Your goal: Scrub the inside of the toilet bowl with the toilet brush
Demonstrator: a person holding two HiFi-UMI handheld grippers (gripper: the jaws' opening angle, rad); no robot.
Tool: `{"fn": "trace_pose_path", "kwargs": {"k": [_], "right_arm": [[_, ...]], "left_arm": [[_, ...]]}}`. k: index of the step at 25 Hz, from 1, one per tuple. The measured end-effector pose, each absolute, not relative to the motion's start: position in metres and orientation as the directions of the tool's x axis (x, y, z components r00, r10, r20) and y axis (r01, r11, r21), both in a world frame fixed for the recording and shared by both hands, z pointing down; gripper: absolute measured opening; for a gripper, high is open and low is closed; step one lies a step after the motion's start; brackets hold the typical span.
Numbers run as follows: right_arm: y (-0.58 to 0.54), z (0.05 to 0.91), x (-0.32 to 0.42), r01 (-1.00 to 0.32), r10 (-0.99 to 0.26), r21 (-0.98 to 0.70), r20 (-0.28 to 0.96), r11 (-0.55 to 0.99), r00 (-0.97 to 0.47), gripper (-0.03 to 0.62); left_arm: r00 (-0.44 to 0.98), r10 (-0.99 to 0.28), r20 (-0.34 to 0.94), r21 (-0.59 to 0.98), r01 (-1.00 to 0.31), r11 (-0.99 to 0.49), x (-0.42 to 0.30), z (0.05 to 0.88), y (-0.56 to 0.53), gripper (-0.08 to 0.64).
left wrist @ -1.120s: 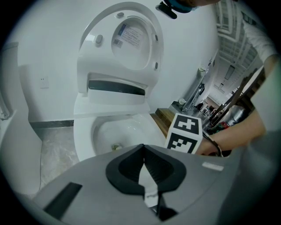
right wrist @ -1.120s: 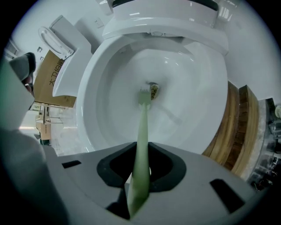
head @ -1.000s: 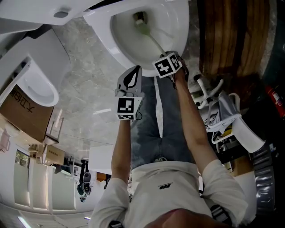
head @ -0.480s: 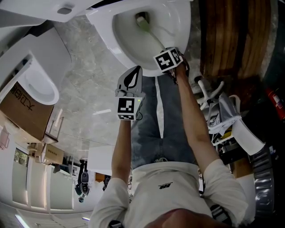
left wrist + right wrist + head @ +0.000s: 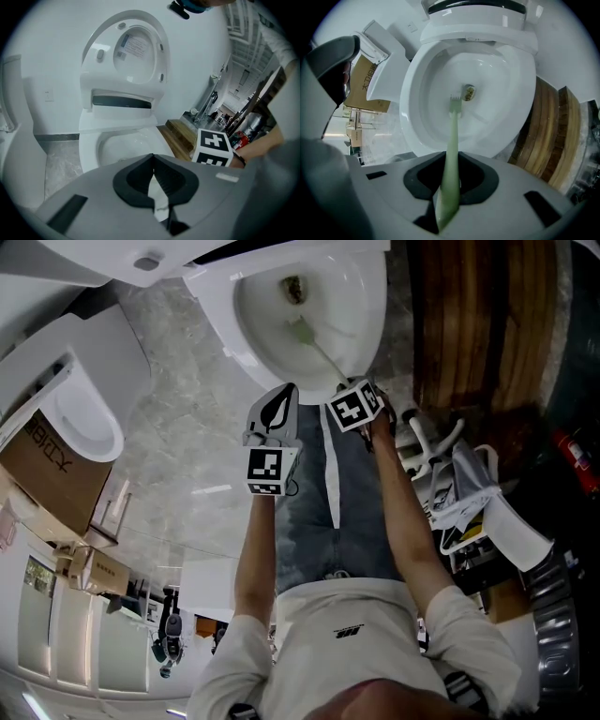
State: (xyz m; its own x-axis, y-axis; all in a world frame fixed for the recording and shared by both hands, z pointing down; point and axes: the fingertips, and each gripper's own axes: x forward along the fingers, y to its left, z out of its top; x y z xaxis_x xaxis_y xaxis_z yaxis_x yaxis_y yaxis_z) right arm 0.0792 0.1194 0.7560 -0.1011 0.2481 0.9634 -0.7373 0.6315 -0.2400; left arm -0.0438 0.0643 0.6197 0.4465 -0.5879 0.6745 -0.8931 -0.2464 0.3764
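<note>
While the right gripper [image 5: 450,176] pinches the toilet brush [image 5: 452,140] by its handle, the handle runs straight up frame centre into the toilet bowl [image 5: 415,89]. Both dark pads are pressed on the handle's sides.

Brush look: pale green all over, with a slim, flat-looking handle and a small head [image 5: 455,104] with short bristles. The head sits low in the white bowl, just left of the drain opening [image 5: 468,92] (actual contact with the porcelain can't be confirmed).

Head view: the bowl [image 5: 370,296] is at top centre. The brush [image 5: 314,341] slants from the right gripper [image 5: 352,385] up-left to the bowl floor.

The left gripper [image 5: 272,413] is mid-frame, just left of the right one, near the bowl's front rim and outside it. In its own view the left gripper [image 5: 153,180] has its jaws pressed together with nothing between them. The raised lid [image 5: 136,47] is at upper centre, and the right gripper's marker cube [image 5: 213,145] is at right.

A wooden platform [image 5: 553,126] stands to the right of the bowl.
</note>
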Motion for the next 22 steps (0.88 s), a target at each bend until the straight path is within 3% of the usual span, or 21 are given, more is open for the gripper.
{"fn": "trace_pose_path", "kwargs": {"k": [9,22], "right_arm": [[0.133,0.701,0.085,-0.774,0.205,-0.293,0.955,0.561,-0.213,0.061],[0.102,0.590,0.095,-0.743,0.028,-0.276,0.944,0.610,-0.328,0.061]], "left_arm": [[0.426,-0.630,0.650,0.362,-0.902,-0.236,-0.036,0.584,0.064,0.009],[0.403,-0.677,0.616,0.332,-0.912,-0.241,-0.027,0.507,0.067,0.009]]}}
